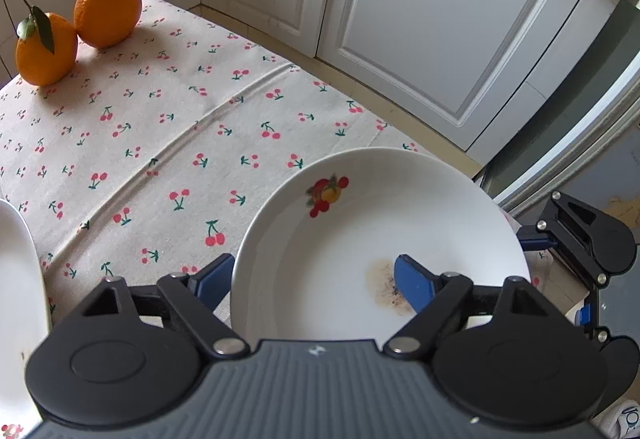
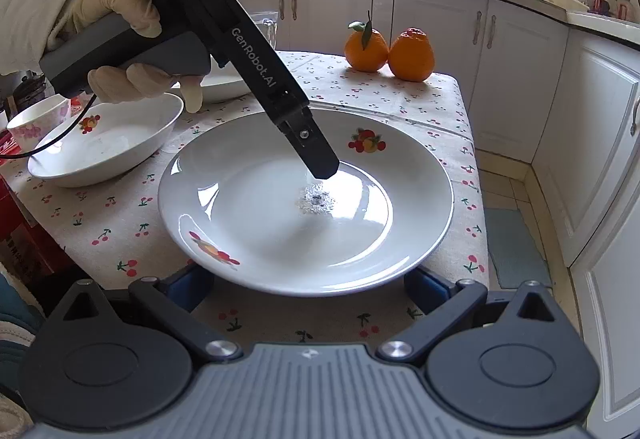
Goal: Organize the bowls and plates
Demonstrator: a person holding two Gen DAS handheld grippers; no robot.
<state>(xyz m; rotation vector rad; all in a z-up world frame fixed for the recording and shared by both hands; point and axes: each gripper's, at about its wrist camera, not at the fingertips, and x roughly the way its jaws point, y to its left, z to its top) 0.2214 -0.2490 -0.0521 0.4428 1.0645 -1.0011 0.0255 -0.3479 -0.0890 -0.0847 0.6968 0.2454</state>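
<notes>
- Left wrist view: left claw (image 1: 320, 275) spread wide astride the plate (image 1: 380, 239) rim, one finger over the plate's well, the other outside; nothing clamped.
- Right wrist view: right claw (image 2: 308, 289) open, plate (image 2: 306, 199) straight ahead above its fingers on the worktop (image 2: 120, 215); bowl (image 2: 106, 143) left of plate. Left claw nearer.

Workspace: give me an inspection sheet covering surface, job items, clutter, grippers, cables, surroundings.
Surface: table under a cherry-print cloth, creased.
Job's things: large white plate with fruit decals and a dark residue spot at its centre; white bowl beside it; another white dish behind; floral cup at the edge.
Clutter: two oranges at the far corner.
Grippers: left gripper open, one finger over the plate's well; right gripper open, straddling the near rim.
Cables: black cable below the gloved hand.
Surroundings: white kitchen cabinets, crowded countertop.
</notes>
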